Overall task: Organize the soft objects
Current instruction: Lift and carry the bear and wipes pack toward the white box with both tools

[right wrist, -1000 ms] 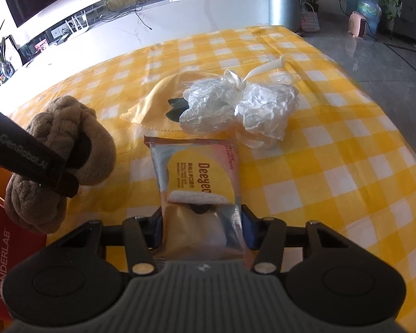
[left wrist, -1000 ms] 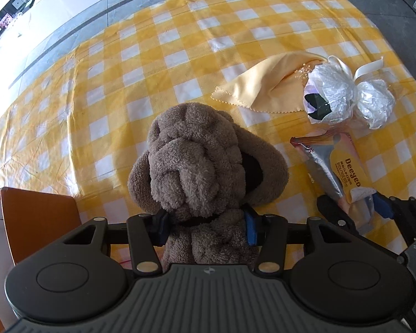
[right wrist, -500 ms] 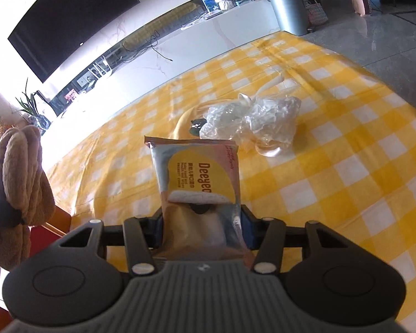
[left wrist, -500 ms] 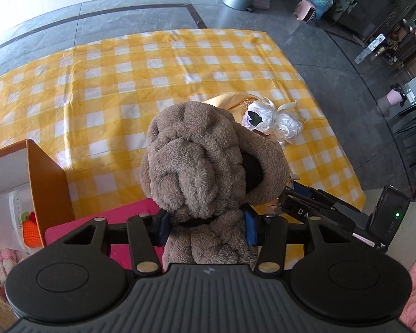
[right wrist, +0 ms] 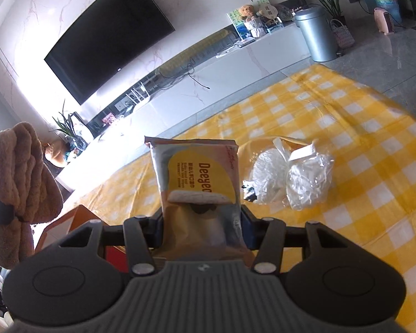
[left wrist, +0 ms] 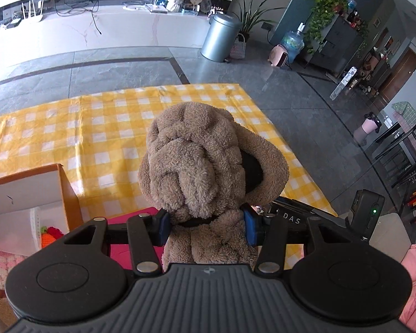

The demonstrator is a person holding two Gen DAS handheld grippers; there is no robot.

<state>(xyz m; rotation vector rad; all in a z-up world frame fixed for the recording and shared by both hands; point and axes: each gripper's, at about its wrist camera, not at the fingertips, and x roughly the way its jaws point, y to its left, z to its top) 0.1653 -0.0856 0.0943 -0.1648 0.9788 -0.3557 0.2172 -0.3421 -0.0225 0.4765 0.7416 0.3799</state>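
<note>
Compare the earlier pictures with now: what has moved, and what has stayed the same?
Both hand-held grippers rose. The left hand-held gripper lifted the brown plush toy off the checked tablecloth; the right hand-held gripper lifted the wipes packet. Both grips stayed shut. The clear bag stayed put.

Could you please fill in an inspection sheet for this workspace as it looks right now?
Surface: yellow checked tablecloth, lying mostly flat.
Job's things: brown plush toy and wipes packet, both lifted off the cloth; plastic-wrapped white bundle lying on the cloth against a yellow cloth; open box at the table edge with crocheted items inside.
Clutter: nothing seen.
Grippers: left gripper shut on the brown plush toy; right gripper shut on the wipes packet.
Cables: loose cables on the far white counter, none on the table.
Surroundings: television, metal bin, potted plants, water bottle.
</note>
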